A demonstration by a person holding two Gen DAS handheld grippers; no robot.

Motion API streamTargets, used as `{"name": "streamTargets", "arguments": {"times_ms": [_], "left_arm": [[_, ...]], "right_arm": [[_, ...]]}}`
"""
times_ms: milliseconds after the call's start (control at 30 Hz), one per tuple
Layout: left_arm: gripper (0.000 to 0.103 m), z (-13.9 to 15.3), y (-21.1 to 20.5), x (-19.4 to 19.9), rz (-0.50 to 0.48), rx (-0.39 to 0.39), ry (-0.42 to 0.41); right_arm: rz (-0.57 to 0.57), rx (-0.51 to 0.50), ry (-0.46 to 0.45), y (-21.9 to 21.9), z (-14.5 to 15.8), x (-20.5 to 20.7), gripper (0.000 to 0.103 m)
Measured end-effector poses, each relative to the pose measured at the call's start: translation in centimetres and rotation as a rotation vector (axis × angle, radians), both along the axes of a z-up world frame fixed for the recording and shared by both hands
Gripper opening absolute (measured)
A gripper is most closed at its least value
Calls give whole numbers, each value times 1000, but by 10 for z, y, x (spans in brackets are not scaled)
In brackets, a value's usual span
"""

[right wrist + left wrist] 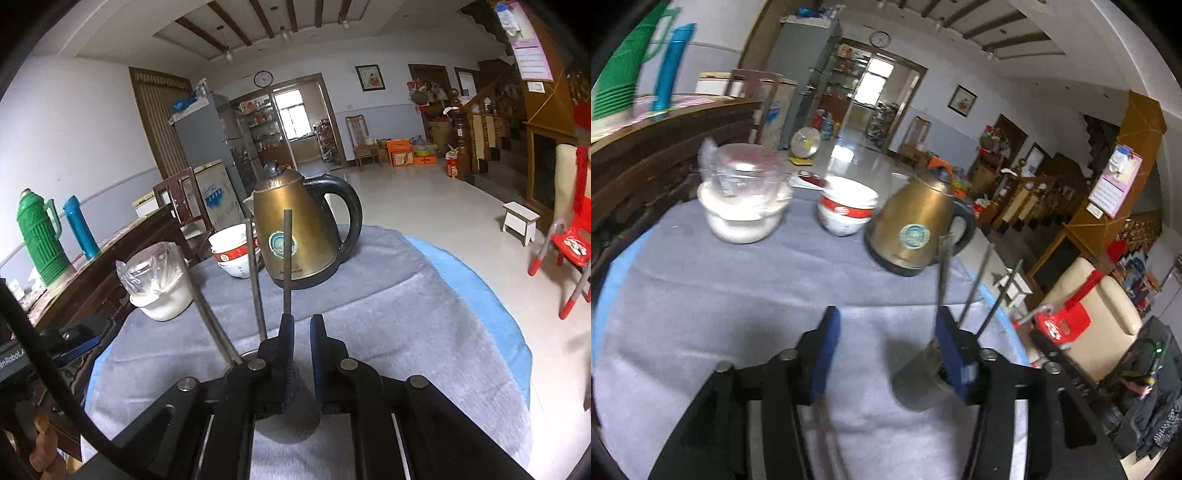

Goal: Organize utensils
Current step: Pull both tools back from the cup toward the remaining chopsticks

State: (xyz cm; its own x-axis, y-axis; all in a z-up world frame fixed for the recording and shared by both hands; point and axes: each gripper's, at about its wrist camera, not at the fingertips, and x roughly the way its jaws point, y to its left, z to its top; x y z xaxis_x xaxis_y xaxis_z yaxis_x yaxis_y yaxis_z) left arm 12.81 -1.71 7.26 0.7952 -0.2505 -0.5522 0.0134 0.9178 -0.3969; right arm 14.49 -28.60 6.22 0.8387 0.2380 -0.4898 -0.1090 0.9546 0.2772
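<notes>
Right up against your right gripper a steel utensil cup is sitting on the grey tablecloth, with three thin metal rods, probably chopsticks, standing up out of it. Your jaws are sitting nearly closed with a narrow gap, and one pad is pressing close to the dark rod, but I can't tell if you're actually pinching it or just resting beside it. Your left gripper is hanging wide open and holding nothing, with the same cup just beside its right finger. So you're looking mostly done, I'd guess, since the sticks are already standing in the holder. Behind it the brass kettle, stacked bowls and bagged white tub are sitting untouched, and no loose utensils are showing on the cloth.
</notes>
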Motion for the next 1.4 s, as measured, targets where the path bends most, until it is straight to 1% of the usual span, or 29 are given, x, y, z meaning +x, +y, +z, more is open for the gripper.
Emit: {"name": "streamTargets", "arguments": {"times_ms": [33, 67, 100, 133, 200, 267, 367, 400, 500, 600, 700, 800, 1100, 1267, 1400], "left_arm": [[62, -3, 8, -10, 15, 9, 4], [63, -7, 16, -21, 29, 20, 9], [64, -11, 22, -30, 46, 30, 15], [65, -15, 29, -36, 63, 36, 23], [66, -27, 41, -51, 95, 46, 49], [66, -43, 54, -67, 128, 71, 104], [66, -61, 69, -82, 156, 82, 150], [66, -69, 75, -88, 173, 79, 172], [66, -81, 86, -96, 187, 56, 203], [66, -84, 91, -103, 193, 58, 195], [66, -86, 92, -104, 186, 52, 197], [66, -85, 92, -106, 180, 55, 195], [67, -83, 94, -109, 178, 50, 194], [68, -92, 95, -108, 185, 54, 225], [68, -97, 92, -106, 181, 62, 242]], "right_arm": [[2, 3, -6, -1, 1, -5, 16], [2, 6, -8, 0, 0, -11, 24], [7, 11, 0, 1, -2, -19, 31], [14, 17, 5, 3, -5, -24, 51], [30, 29, 3, 8, -11, -41, 75], [49, 28, 18, 14, -17, -53, 75], [80, 40, 82, 26, -35, -72, 75], [88, 41, 99, 29, -39, -75, 75], [121, 33, 168, 44, -58, -83, 75], [144, 40, 212, 55, -70, -86, 75], [165, 26, 224, 65, -76, -92, 75], [187, 12, 234, 73, -78, -94, 75], [215, 13, 253, 83, -78, -90, 75], [222, 3, 262, 83, -80, -94, 75], [222, 10, 294, 80, -88, -92, 75]]}}
